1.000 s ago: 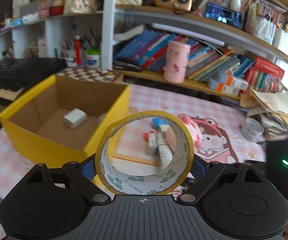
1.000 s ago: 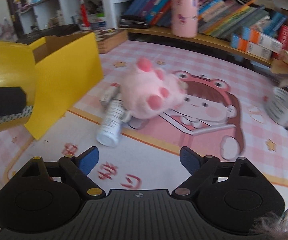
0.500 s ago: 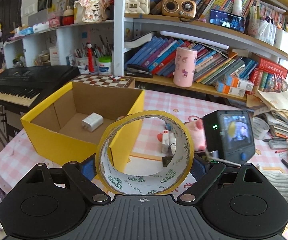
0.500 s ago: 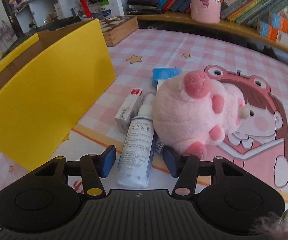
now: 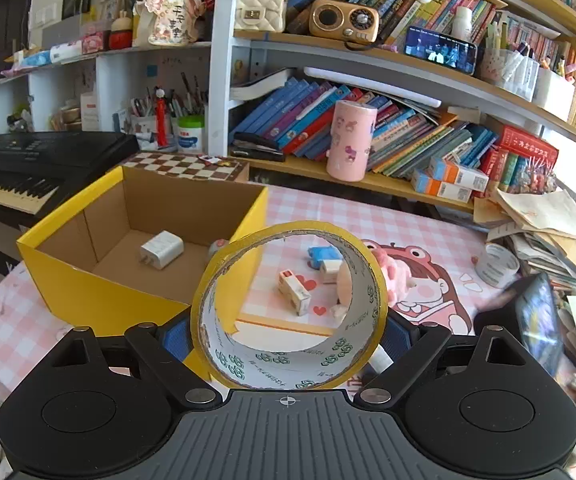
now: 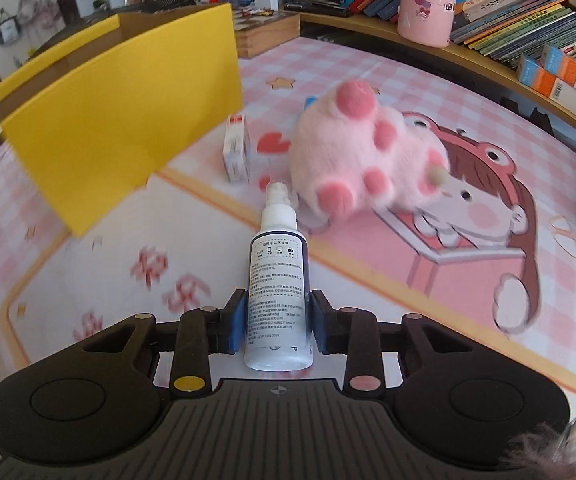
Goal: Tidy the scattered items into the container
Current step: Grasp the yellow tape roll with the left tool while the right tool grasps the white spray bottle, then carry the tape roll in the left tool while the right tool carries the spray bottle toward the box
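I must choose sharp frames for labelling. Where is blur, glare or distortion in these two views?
Left wrist view: mostly sharp, the tape roll crisp; shelves bend from the fisheye; window glare at the right edge. Right wrist view: the yellow box and pink plush toy are smeared by motion, while the spray bottle between the fingers is sharp.

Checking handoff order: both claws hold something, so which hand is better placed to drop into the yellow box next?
Left, probably. Its claw grips the tape roll right beside the open yellow box; the right claw holds the spray bottle farther away.
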The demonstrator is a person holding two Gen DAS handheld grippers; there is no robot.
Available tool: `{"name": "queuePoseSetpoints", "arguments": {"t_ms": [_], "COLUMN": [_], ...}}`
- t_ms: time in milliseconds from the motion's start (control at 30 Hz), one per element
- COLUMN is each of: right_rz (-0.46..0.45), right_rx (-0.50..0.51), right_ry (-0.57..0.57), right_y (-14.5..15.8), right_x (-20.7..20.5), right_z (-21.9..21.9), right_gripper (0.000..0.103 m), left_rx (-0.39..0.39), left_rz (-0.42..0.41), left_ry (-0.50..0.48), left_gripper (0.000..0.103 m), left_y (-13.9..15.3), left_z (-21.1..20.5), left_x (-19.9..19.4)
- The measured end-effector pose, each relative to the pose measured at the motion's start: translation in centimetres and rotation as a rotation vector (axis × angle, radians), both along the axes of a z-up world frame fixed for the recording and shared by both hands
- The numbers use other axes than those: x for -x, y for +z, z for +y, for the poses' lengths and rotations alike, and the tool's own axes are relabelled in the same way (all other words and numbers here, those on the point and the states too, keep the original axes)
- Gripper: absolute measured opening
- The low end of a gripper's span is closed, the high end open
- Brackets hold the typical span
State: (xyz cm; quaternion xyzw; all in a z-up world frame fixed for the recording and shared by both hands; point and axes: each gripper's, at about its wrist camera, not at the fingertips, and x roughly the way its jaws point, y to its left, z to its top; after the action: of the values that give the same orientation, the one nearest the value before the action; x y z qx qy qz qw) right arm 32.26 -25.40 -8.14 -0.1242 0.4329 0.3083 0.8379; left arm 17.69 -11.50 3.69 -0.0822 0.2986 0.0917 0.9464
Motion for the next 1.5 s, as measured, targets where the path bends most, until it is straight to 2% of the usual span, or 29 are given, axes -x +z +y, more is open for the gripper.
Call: {"name": "queuePoseSetpoints", "arguments": {"t_ms": [133, 333, 467, 667, 800, 1000, 1200, 1500], "right_rz": [-0.028, -0.035, -0.022, -0.038, -0.060, -0.062, -0.102, -0.099], "right_rx": [0.048, 0.036, 0.021, -0.025, -0.065, -0.135, -0.152, -0.168], "right_ry": [0.027, 0.001, -0.017, -0.075, -0.161, -0.278, -0.343, -0.412], "right_y": [-0.1, -0.3, -0.1, 2.2, 4.3, 6.9, 8.7, 9.6], "right_x": [1.8, 1.8, 2.0, 3.7, 5.3, 8.2, 11.7, 18.0], "right_z": [-0.5, -0.5, -0.8, -1.5, -2.1, -1.9, -0.1, 3.7], "right_gripper": [0.031, 0.030, 0.030, 0.030, 0.030, 0.030, 0.030, 0.030], "left_rx": [0.009, 0.009, 0.018, 0.050, 0.055, 0.065, 0.082, 0.138], "left_rz": [0.007, 0.021, 0.003, -0.024, -0.047, -0.074, -0.098, -0.071], "left_ry": [-0.005, -0.010, -0.023, -0.086, -0.154, -0.233, -0.301, -0.322], "left_gripper": [0.092, 0.092, 0.092, 0.092, 0.092, 0.092, 0.092, 0.092], "left_y": [-0.1, -0.1, 0.0, -0.1, 0.1, 0.4, 0.4, -0.1], "left_z": [-0.2, -0.4, -0.3, 0.6, 1.5, 3.3, 6.0, 10.5], "left_x": [0.0, 0.5, 0.9, 1.1, 1.4, 2.6, 5.0, 9.4]}}
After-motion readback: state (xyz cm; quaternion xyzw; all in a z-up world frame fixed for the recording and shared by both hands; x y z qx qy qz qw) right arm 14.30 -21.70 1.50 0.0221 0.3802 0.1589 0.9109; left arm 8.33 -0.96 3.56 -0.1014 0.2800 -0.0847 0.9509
